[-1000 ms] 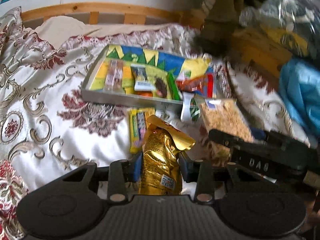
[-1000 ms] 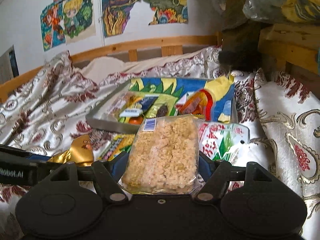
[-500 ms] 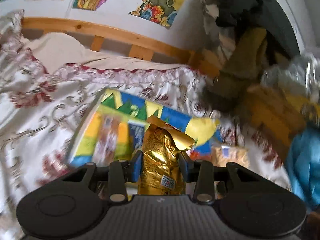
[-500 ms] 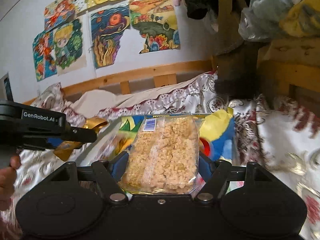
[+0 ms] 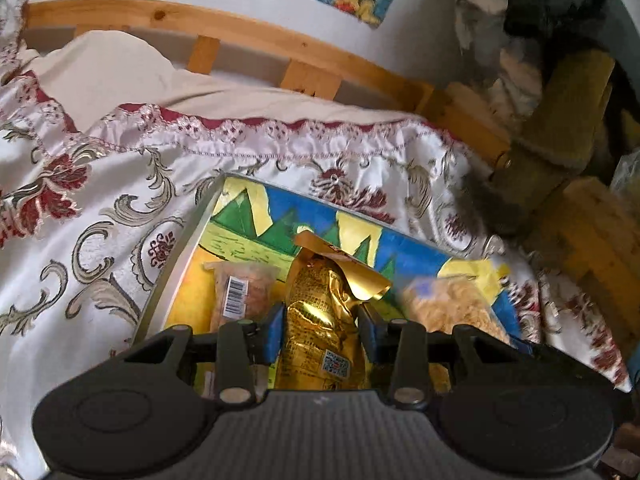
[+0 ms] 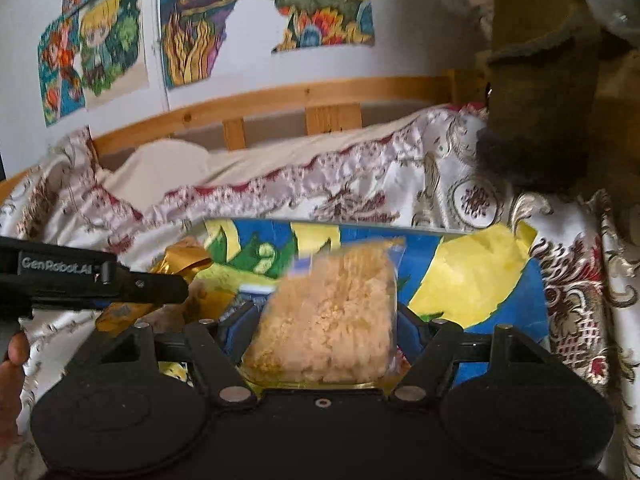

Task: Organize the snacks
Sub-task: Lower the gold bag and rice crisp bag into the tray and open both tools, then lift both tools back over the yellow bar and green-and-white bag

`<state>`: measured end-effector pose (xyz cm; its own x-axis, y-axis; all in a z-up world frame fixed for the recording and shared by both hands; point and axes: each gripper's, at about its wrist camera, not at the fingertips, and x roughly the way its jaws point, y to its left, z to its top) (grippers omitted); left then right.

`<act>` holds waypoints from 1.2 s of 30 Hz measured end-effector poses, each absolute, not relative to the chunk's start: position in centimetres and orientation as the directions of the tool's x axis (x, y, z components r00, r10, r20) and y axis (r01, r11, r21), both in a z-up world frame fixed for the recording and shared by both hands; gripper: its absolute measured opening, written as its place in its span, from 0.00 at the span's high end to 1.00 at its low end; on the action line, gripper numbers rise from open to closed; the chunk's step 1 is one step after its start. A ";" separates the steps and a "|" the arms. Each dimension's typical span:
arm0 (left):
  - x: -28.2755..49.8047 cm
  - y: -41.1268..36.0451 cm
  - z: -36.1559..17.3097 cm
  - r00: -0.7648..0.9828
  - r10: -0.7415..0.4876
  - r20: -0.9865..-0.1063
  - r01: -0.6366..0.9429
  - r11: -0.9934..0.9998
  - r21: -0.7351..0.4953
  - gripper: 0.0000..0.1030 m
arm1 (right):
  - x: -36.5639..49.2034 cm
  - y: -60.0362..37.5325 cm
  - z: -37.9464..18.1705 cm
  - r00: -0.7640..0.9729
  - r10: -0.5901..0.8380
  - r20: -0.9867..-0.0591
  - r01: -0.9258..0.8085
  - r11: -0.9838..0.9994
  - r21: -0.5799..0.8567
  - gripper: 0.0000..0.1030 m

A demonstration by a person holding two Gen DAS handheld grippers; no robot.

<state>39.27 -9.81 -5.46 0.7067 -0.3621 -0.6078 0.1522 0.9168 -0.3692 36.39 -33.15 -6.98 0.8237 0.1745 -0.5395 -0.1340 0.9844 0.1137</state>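
Note:
My left gripper [image 5: 320,330] is shut on a gold foil snack packet [image 5: 320,320] and holds it over the shallow tray [image 5: 180,264] with a painted green, blue and yellow floor. My right gripper [image 6: 322,328] is shut on a clear bag of crumbly beige snack [image 6: 328,320], also over the tray [image 6: 472,280]. The beige bag shows blurred at the right of the left wrist view [image 5: 452,304]. The left gripper and its gold packet [image 6: 180,264] show at the left of the right wrist view. A clear-wrapped bar with a barcode [image 5: 236,292] lies in the tray.
The tray lies on a patterned white, gold and red bedspread [image 5: 100,208]. A wooden bed rail [image 5: 240,40] and a wall with drawings stand behind. Dark olive fabric [image 6: 540,100] and wooden furniture [image 5: 592,232] stand at the right.
Both grippers have moved forward with their packets, from in front of the tray to over it. The tray now fills more of both views.

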 end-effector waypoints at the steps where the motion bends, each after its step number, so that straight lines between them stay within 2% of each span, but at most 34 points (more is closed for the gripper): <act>1: 39.4 -9.9 -5.6 0.703 -0.360 -0.613 0.159 0.920 -0.358 0.59 | 36.5 -32.9 -7.2 0.821 0.165 -0.547 -0.132 0.986 0.099 0.41; 2: 39.7 -10.1 -5.8 0.699 -0.361 -0.618 0.167 0.922 -0.350 0.59 | 36.5 -32.7 -7.4 0.819 0.153 -0.553 -0.131 0.988 0.079 0.46; 3: 40.0 -10.2 -6.0 0.692 -0.366 -0.622 0.174 0.921 -0.348 0.58 | 36.6 -32.5 -7.6 0.817 0.137 -0.560 -0.124 0.990 0.060 0.47; 11: 40.8 -10.5 -7.8 0.653 -0.387 -0.650 0.195 0.916 -0.350 0.57 | 36.3 -32.6 -8.1 0.802 0.096 -0.590 -0.083 0.995 0.048 0.47; 15: 40.8 -10.2 -8.2 0.639 -0.395 -0.660 0.185 0.912 -0.367 0.53 | 35.6 -32.3 -7.7 0.812 0.080 -0.578 -0.077 0.997 0.031 0.33; 17: 40.6 -10.0 -8.0 0.642 -0.393 -0.658 0.185 0.913 -0.364 0.51 | 35.1 -32.1 -7.4 0.819 0.078 -0.568 -0.080 0.997 0.023 0.32; 19: 40.2 -9.8 -7.6 0.650 -0.393 -0.650 0.192 0.913 -0.361 0.41 | 34.6 -32.0 -7.0 0.832 0.075 -0.549 -0.077 0.997 0.021 0.26; 24: 38.5 -9.4 -6.2 0.686 -0.382 -0.620 0.198 0.917 -0.346 0.27 | 32.7 -32.0 -5.7 0.864 0.061 -0.501 -0.051 0.998 0.033 0.19; 28: 36.2 -8.6 -4.4 0.738 -0.359 -0.572 0.186 0.922 -0.339 0.12 | 30.6 -32.4 -4.2 0.886 0.052 -0.461 -0.036 0.998 0.045 0.11; 33: 32.6 -7.7 -2.3 0.790 -0.321 -0.522 0.176 0.935 -0.308 0.01 | 26.7 -33.1 -2.1 0.915 0.045 -0.401 -0.018 0.997 0.069 0.04; 36: 30.0 -7.2 -1.2 0.812 -0.307 -0.496 0.169 0.938 -0.303 0.00 | 24.0 -33.2 -0.7 0.928 0.045 -0.371 -0.016 0.997 0.081 0.02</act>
